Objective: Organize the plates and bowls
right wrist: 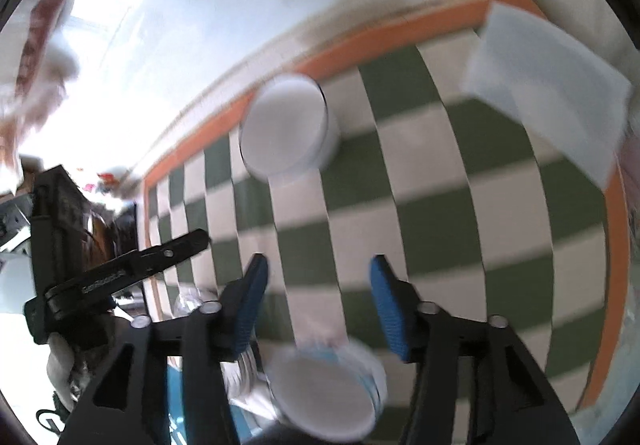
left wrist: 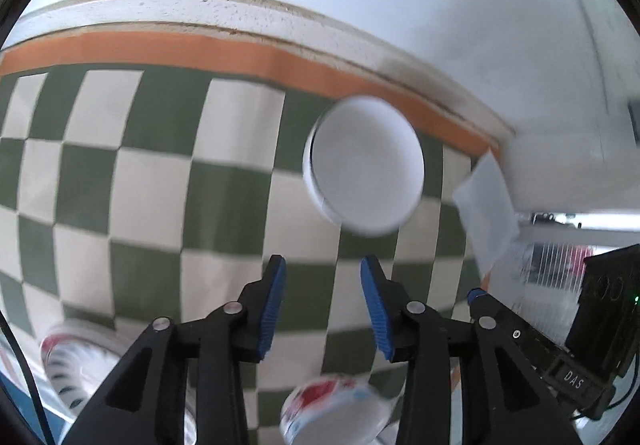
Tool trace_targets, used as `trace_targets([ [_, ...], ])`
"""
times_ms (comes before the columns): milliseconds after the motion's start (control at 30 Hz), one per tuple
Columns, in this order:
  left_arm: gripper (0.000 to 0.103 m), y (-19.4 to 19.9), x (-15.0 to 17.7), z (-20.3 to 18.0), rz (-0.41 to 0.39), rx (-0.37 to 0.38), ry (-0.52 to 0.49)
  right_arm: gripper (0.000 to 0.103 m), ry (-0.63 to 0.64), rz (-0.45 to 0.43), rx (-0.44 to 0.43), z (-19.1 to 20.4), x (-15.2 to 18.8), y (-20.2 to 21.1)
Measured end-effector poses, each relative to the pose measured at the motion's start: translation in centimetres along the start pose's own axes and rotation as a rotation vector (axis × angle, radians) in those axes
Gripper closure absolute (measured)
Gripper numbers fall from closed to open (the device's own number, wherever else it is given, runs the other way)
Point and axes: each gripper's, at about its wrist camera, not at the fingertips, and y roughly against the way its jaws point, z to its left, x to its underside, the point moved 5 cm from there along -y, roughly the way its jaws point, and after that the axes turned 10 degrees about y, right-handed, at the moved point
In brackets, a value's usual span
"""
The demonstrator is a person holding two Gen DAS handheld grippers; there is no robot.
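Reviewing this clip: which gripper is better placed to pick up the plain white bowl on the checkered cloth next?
Left, probably. The white bowl sits just ahead of the open left gripper, nearly in line with its fingers. From the open right gripper the same bowl looks farther off and to the side. Both are empty.

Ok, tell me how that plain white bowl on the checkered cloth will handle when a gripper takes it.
The white bowl looks smooth and glazed, so probably slippery against the pads. Its rim seems thin, so a rim pinch likely tilts it. It sits upright on a flat base on the checkered cloth, so a push should slide it, not roll it.
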Motion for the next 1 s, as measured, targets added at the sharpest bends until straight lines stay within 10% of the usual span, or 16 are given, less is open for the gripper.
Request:
trace_targets([
  [633,0.068,-6.5,-6.3,-0.7,0.074,-0.037,0.066,0.045,-0.010,0.138,0.023,-2.1,-10.1,-10.7],
  [733,0.082,-6.4,-6.3,-0.8,0.064,-0.044,0.038,0.045,0.005,0.141,0.048,-2.1,-10.5,-11.4],
  [1000,0.091,-6.0,-6.4,-0.1,0.040,-0.059,0.030,0.093,0.055,0.113,0.142,-2.5,-10.9,-11.9],
])
